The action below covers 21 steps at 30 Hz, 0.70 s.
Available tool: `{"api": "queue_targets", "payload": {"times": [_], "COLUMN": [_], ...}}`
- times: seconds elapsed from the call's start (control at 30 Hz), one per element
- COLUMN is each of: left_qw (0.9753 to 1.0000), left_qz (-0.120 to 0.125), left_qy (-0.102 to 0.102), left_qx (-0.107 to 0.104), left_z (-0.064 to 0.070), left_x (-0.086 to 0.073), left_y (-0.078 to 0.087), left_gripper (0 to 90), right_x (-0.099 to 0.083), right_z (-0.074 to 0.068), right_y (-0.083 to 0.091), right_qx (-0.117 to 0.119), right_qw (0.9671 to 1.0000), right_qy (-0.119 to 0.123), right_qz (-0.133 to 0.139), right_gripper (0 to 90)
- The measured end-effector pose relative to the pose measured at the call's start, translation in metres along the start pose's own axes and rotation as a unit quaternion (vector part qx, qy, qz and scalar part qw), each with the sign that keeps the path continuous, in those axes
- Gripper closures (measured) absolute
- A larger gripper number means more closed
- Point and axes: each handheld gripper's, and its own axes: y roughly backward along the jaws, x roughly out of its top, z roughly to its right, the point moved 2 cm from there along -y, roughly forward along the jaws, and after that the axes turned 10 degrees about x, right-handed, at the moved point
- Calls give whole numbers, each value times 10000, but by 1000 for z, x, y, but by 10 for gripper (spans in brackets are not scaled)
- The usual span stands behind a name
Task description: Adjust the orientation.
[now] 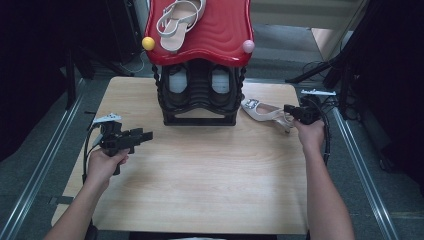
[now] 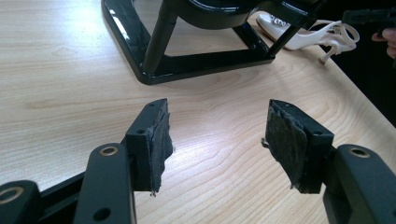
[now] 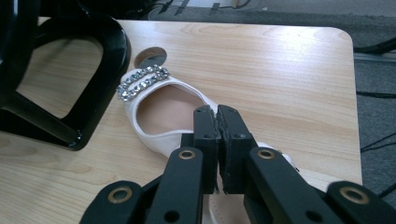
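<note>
Nearest the person, the left gripper (image 1: 142,136) is held low over the bare front-left of the bench (image 1: 210,170), jaws spread wide with nothing between them (its own view shows worn pads and open wood grain). It points toward the black shoe rack (image 1: 200,100) and lies well apart from the work. Farther out on the right, the right gripper (image 3: 217,122) has its jaws pressed together over the rear part of the white sandal (image 3: 159,112); whether a strap is pinched between them cannot be told. The sandal lies flat on the bench just beside the rack's right foot, its long axis running from the jewelled toe band near the rack back toward the right gripper at the heel. The right hand (image 1: 311,135) is plainly the nearer. Beyond, the rack's red top shelf (image 1: 220,30) carries the matching sandal (image 1: 179,20).
</note>
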Motion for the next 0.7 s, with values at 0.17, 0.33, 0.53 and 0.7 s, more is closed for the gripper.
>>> {"api": "queue_targets", "payload": {"times": [0.17,0.33,0.53,0.7], "left_qw": [10000,10000,9999,9999], "left_qz": [3,-22,-82,-77], "left_qy": [-31,-39,-83,-86], "left_qx": [8,-1,-12,-16], "left_z": [1,2,2,2], "left_x": [0,-1,-1,-1], "left_y": [0,-2,-3,-3], "left_gripper": [403,403,412,412], "right_x": [3,-5,-11,-11], "right_z": [3,4,-5,-11], "right_y": [7,-1,-14,-16], "right_qx": [-122,-56,15,223], "right_qw": [9995,9996,9987,9981], "right_qy": [-175,-126,-27,-159], "right_qz": [241,-246,-509,-545], "right_gripper": [900,900,900,900]}}
